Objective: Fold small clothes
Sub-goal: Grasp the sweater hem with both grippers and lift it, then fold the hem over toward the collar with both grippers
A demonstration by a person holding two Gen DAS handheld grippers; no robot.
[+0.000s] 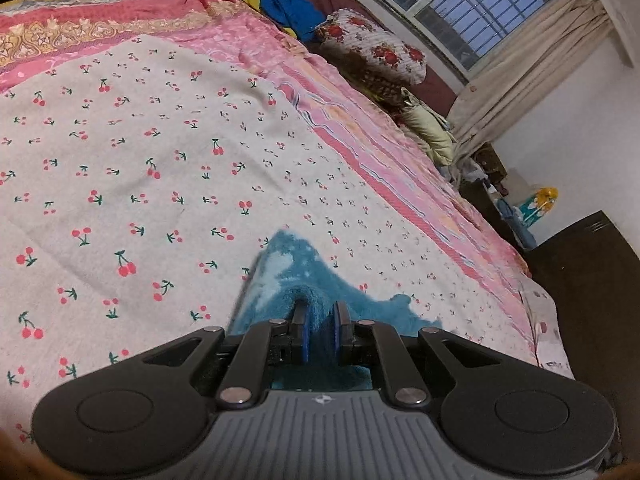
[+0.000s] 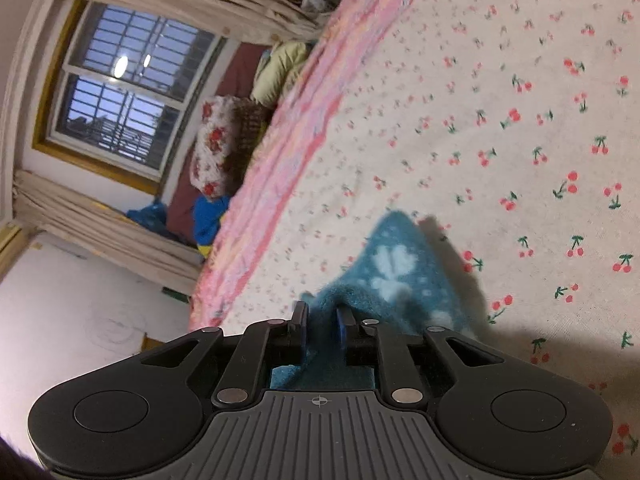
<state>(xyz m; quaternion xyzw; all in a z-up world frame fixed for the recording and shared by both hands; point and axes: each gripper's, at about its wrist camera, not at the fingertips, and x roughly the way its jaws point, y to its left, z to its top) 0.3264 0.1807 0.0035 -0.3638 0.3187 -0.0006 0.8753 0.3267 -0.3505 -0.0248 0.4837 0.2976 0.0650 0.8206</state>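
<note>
Both claws hold the same teal cloth [image 1: 304, 280] over the cherry-print sheet [image 1: 140, 152]. The left gripper [image 1: 320, 320] is pinched nearly shut on a bunched fold of it. The cloth rises to a peak ahead of the jaws, pointing away up the bed. The right gripper [image 2: 323, 318] has cloth [image 2: 396, 268] between its barely parted pads, its tip likewise pointing straight ahead. The long axis can't be told.

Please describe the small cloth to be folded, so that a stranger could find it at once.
Look at the bed's cherry-print sheet. Near its edge, both claws pinch a fluffy teal cloth. Its pale blotches and plush pile set it apart from the flat printed bedding.
</note>
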